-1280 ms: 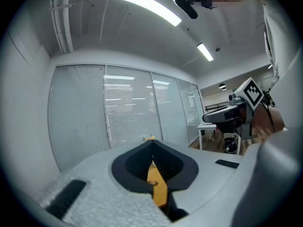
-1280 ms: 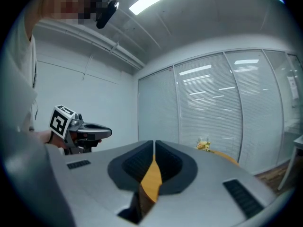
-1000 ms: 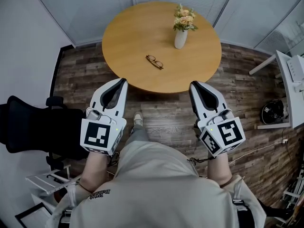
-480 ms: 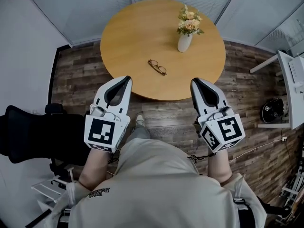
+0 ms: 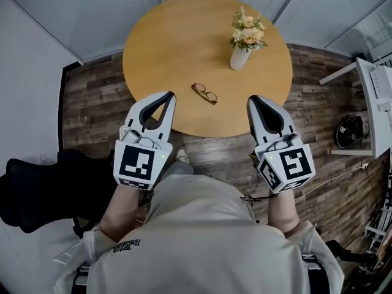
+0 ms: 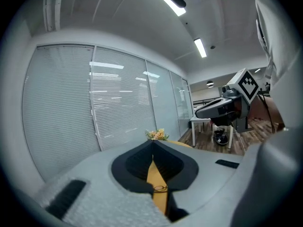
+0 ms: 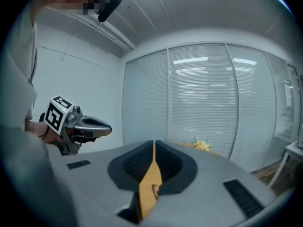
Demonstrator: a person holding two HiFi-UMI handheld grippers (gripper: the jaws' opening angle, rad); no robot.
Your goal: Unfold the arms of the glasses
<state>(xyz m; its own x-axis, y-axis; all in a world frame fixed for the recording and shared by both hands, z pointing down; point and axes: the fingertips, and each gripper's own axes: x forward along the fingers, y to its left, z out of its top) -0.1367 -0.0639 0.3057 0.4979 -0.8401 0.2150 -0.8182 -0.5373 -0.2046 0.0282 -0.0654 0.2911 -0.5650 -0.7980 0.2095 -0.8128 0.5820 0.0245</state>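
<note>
The dark-rimmed glasses (image 5: 204, 93) lie folded on the round wooden table (image 5: 165, 48), near its front edge. My left gripper (image 5: 169, 95) is shut and empty, its tips over the table's near rim, left of the glasses. My right gripper (image 5: 252, 99) is also shut and empty, over the rim right of the glasses. Neither touches them. In the left gripper view the glasses (image 6: 159, 188) show through the slit below the closed tips (image 6: 153, 146). The right gripper view shows the glasses (image 7: 154, 189) the same way.
A white vase of flowers (image 5: 241, 52) stands on the table behind the glasses. A black office chair (image 5: 37, 192) is at the left. A white desk (image 5: 372, 103) and a round black device (image 5: 349, 131) on the wooden floor are at the right. Blind-covered glass walls stand behind the table.
Both grippers have moved forward to the table; their tips now reach over its near rim. The glasses lie closer to them. Both stay shut.
</note>
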